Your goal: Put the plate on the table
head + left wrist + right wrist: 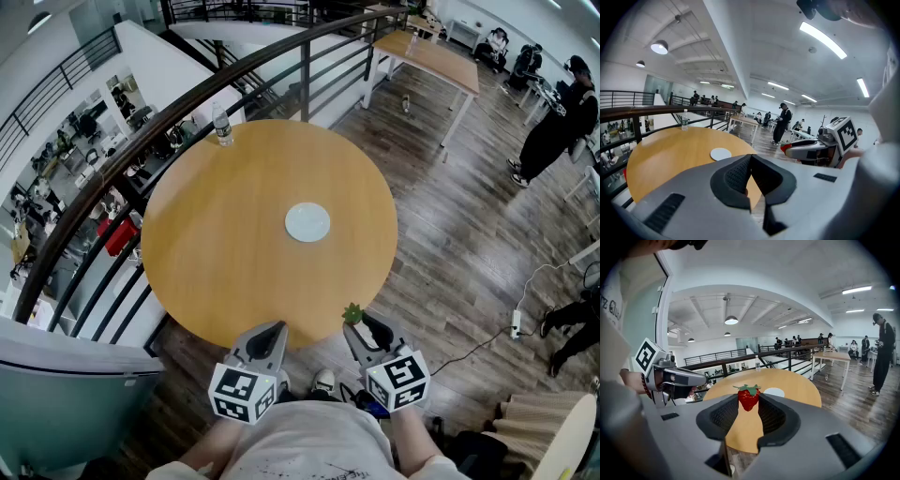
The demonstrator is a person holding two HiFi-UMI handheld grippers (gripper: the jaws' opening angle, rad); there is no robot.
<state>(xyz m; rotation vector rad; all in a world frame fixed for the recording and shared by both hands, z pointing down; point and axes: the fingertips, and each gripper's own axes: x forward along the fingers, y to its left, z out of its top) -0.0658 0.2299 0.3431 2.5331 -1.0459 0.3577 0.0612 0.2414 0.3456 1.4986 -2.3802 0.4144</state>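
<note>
You stand on a dark wood plank floor (469, 216); a curved black railing (305, 84) runs far left, a long wooden table (436, 56) far right, strip lights (822, 40) overhead.
</note>
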